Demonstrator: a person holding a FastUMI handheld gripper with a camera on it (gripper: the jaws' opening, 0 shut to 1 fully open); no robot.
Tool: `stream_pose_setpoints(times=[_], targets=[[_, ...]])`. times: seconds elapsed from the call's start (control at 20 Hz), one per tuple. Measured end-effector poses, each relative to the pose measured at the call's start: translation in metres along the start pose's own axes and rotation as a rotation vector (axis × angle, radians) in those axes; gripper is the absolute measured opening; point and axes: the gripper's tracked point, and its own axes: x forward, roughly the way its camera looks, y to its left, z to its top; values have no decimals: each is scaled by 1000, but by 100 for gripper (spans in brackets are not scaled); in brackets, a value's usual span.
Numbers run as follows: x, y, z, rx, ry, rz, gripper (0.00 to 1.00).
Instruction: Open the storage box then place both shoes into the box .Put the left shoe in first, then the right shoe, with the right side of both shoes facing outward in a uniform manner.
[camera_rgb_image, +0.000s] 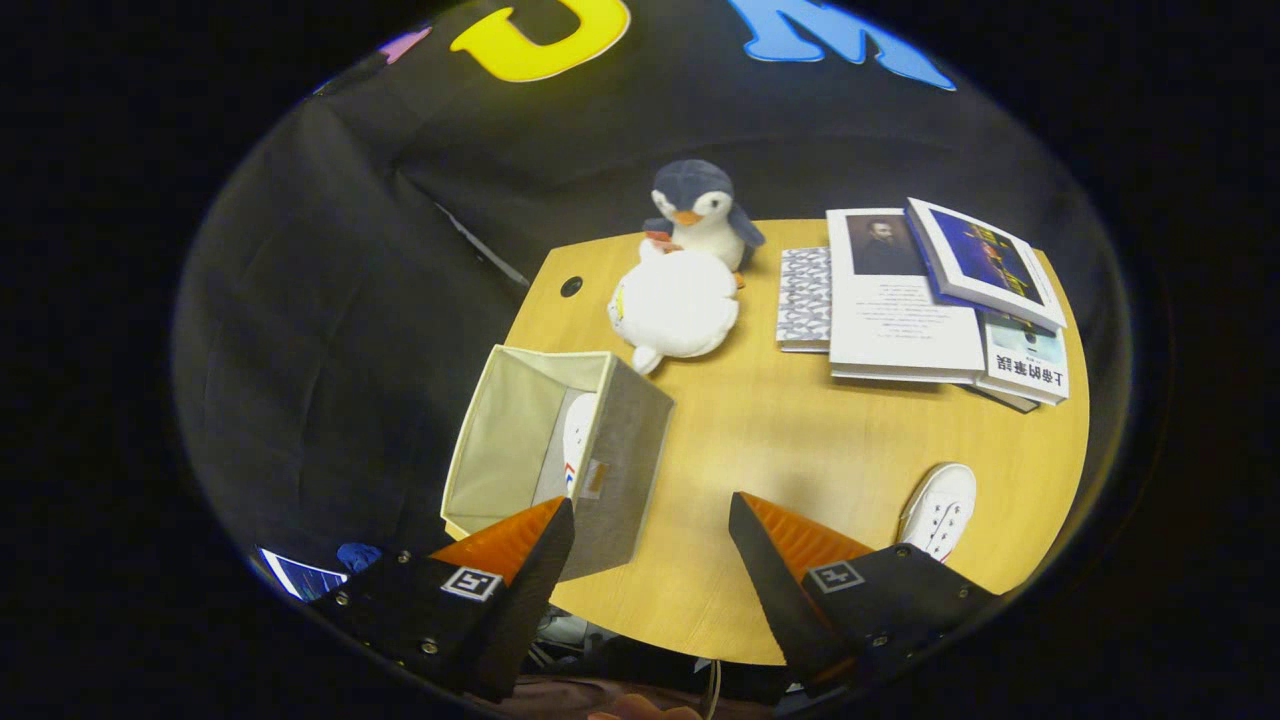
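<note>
The tongs (650, 520) stand wide apart and hold nothing, hanging above the near edge of the light wooden counter (780, 450). Just ahead of the left finger sits the open grey fabric storage box with a cream lining (620, 470), its mouth turned upward. One white sneaker with a red and blue mark (578, 435) stands inside it against the right-hand wall. The second white lace-up sneaker (940, 508) lies on the counter just beside the right finger, well apart from the box. Beyond the box, a white plush toy (675, 305) rests touching a grey and white plush penguin (700, 210). To their right lies a patterned notebook (805, 297) next to a stack of books (940, 300).
</note>
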Motion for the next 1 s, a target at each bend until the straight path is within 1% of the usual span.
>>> stream_pose_setpoints(times=[0.15, 0.3, 0.45, 0.6, 0.75, 1.0], targets=[[-14, -40, -15, 54, -3, -39, 95], [-24, -86, -29, 83, -13, -110, 95], [-28, -130, -48, 138, -13, -188, 96], [-36, -161, -67, 197, 6, -221, 96], [-38, -188, -85, 228, 23, -261, 96], [-35, -220, -112, 283, 83, -289, 96]])
